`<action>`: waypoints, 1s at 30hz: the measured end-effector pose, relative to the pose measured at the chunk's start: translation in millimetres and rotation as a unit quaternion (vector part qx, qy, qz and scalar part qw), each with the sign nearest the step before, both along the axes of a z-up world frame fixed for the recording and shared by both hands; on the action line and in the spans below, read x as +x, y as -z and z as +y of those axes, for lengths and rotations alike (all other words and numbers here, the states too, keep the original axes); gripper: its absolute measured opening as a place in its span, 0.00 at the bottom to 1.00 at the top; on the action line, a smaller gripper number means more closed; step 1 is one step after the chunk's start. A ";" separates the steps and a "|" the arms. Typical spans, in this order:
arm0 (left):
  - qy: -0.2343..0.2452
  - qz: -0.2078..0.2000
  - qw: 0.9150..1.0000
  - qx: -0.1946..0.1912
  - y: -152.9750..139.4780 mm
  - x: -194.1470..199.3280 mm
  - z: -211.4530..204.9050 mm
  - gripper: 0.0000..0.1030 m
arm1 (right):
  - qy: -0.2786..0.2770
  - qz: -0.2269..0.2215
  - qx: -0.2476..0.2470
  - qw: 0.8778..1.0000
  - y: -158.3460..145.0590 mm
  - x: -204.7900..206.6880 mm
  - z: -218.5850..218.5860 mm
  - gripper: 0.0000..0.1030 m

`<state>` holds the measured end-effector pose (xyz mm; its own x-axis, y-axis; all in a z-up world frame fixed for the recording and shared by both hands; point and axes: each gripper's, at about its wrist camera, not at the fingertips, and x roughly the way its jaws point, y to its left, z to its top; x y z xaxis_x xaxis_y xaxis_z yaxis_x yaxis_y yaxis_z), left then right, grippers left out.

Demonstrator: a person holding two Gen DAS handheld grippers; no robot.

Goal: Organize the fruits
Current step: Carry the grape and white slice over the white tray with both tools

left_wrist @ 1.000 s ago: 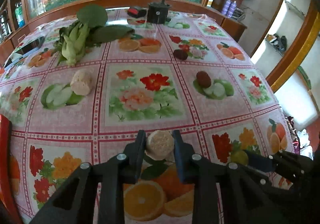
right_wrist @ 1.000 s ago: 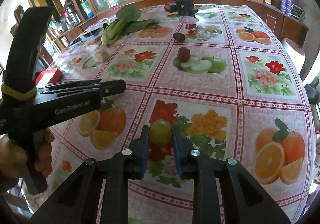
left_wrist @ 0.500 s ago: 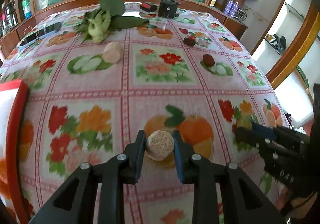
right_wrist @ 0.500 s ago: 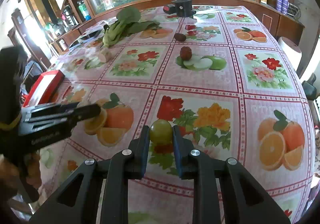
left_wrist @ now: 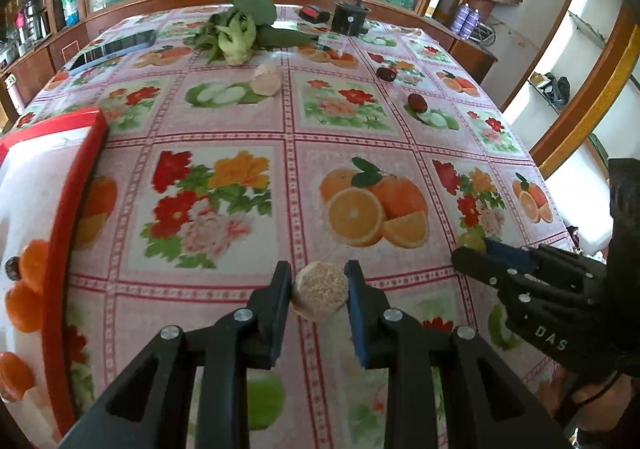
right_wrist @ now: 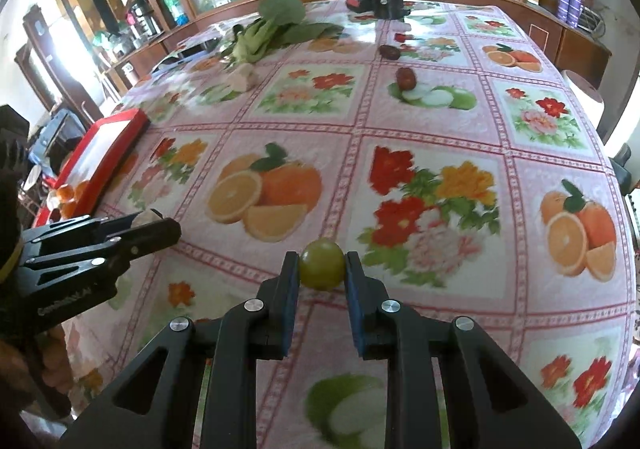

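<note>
My left gripper is shut on a beige round chunk with a rough cut face, held over the flowered tablecloth. A red-rimmed white tray lies to its left with small orange fruits in it. My right gripper is shut on a round green fruit. In the right wrist view the left gripper reaches in from the left, near the tray. The right gripper shows at the right of the left wrist view.
Farther back lie a second beige chunk, two dark red fruits, a leafy green vegetable, a phone and a black cylinder. The table's edge drops off on the right.
Both grippers have carried their pieces back and to the left across the table. The red tray has come into view at the left. Neither grip has altered.
</note>
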<state>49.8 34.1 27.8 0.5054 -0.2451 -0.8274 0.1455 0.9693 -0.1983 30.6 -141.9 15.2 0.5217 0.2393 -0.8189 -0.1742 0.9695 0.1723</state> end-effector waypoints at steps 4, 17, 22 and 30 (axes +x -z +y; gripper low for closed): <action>-0.004 -0.007 1.000 -0.001 -6.5 -7.7 11.7 0.29 | -0.007 0.000 -0.001 1.000 -2.2 -2.2 17.0 0.22; -0.037 -0.024 0.999 -0.018 -28.3 -20.5 74.4 0.29 | -0.054 -0.005 0.002 0.999 -13.3 4.6 90.6 0.22; -0.062 -0.029 0.997 -0.020 -33.7 -22.2 108.3 0.29 | -0.077 -0.010 0.007 0.997 -21.2 13.1 125.9 0.22; -0.111 -0.029 0.993 -0.011 -36.1 -16.0 169.3 0.29 | -0.121 -0.022 0.013 0.992 -36.0 36.8 192.1 0.22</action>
